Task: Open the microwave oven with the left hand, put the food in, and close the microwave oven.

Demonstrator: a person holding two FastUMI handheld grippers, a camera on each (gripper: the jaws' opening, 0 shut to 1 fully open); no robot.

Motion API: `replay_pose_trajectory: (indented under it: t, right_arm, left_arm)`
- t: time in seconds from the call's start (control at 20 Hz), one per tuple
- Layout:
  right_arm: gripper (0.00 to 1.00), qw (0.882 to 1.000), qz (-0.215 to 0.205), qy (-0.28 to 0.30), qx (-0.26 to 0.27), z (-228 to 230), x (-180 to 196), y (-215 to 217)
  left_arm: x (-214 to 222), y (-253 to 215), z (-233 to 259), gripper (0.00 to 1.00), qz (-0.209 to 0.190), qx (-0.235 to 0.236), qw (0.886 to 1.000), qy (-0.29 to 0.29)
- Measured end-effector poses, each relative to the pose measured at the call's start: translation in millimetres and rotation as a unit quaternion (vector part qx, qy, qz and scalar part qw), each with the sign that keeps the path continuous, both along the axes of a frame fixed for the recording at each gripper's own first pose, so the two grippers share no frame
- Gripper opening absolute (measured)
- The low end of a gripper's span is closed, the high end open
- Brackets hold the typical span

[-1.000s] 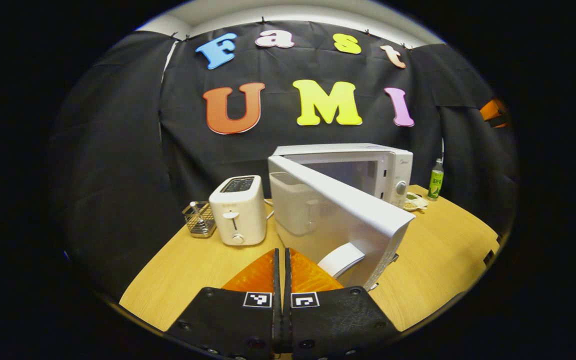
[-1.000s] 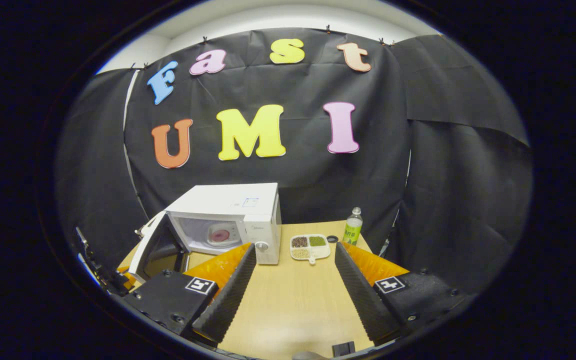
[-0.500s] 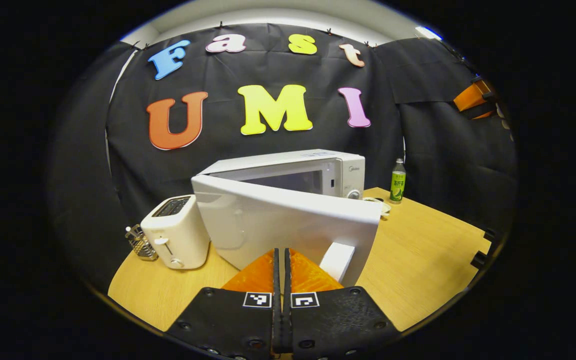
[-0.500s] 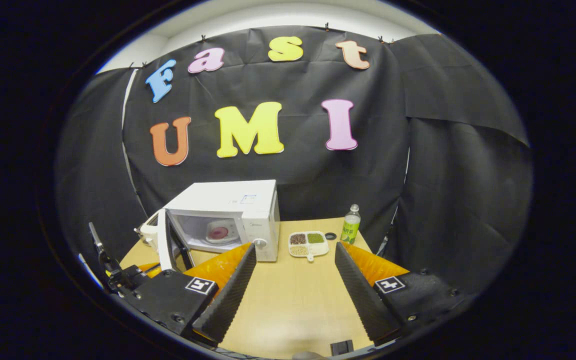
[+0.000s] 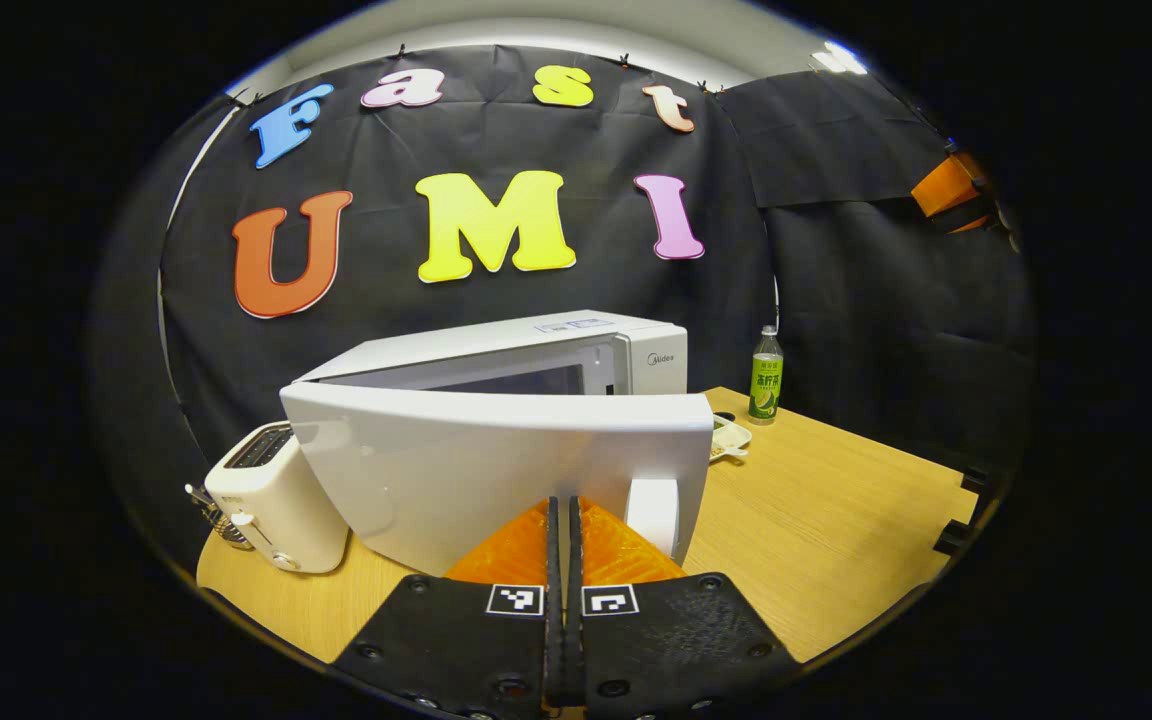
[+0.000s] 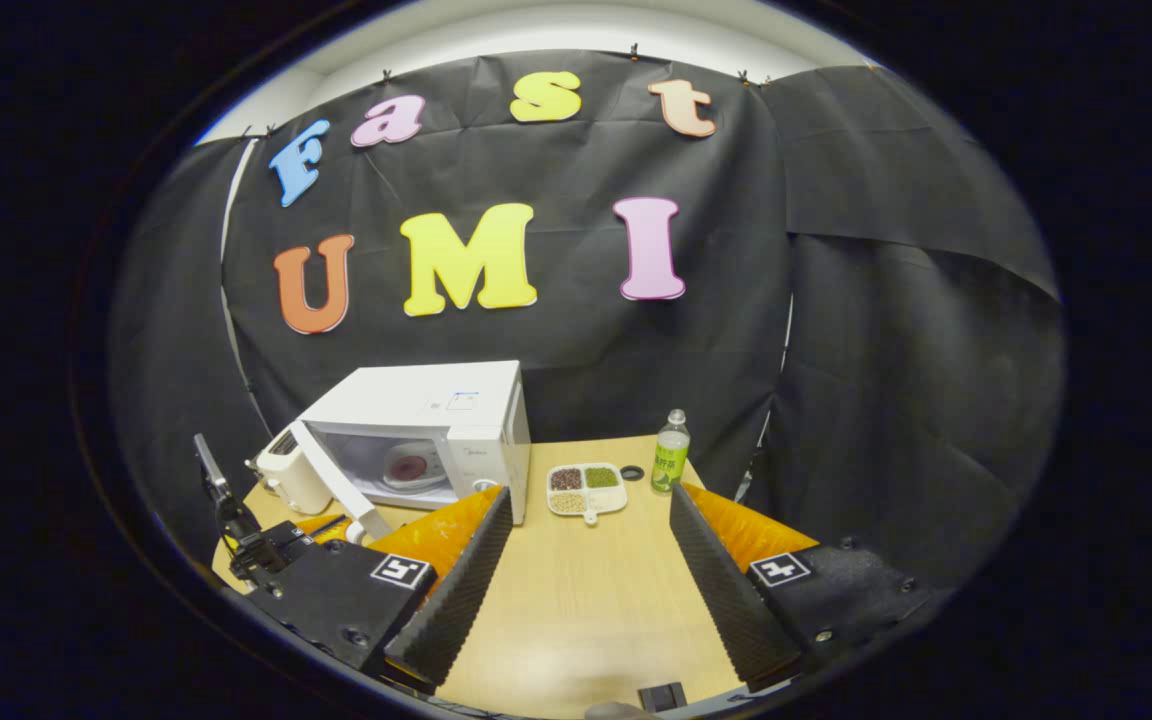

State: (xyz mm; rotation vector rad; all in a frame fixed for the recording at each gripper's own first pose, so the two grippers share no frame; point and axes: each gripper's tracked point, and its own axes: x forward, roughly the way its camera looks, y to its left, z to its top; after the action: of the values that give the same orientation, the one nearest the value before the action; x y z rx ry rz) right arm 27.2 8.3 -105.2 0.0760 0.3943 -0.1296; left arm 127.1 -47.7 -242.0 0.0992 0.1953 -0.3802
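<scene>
Left gripper view, from left to right: a toaster (image 5: 271,500) at the worktop's (image 5: 836,500) left edge, then the microwave door (image 5: 496,470) swung partly toward the microwave (image 5: 536,350), with its handle (image 5: 653,510) near the door's right end, then a green bottle (image 5: 764,375) at the far right. The left tongs (image 5: 563,515) are pressed together with nothing between them, their tips at the door's outer face beside the handle. In the right gripper view the plate of food (image 6: 416,465) sits inside the oven, a divided snack tray (image 6: 584,490) lies on the worktop to its right, and the right tongs (image 6: 586,540) hang spread wide and empty.

The step in hand looks like closing the door. Push flat on the outer face near the handle side, following the hinge's arc, and press until the latch catches.

Compared with a second ago, the door has swung noticeably nearer to shut, and the toaster has slid leftward in the left gripper view.
</scene>
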Motion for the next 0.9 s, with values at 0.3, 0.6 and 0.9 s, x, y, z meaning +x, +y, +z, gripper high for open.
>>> replay_pose_trajectory:
  t: [0.3,0.6,0.9]
  right_arm:
    - [0.92,1.000,-0.017,0.005,0.000,-6,4,-23]
    - [0.92,1.000,-0.026,0.000,0.006,-5,12,-34]
    - [0.92,1.000,-0.028,0.006,0.005,-10,18,-44]
  left_arm:
    - [32,-28,-2,0.00,-0.008,-0.002,1.000,0.003]
    - [64,-44,0,0.00,0.000,-0.009,1.000,0.001]
    - [104,-60,-2,0.00,0.012,-0.010,1.000,0.003]
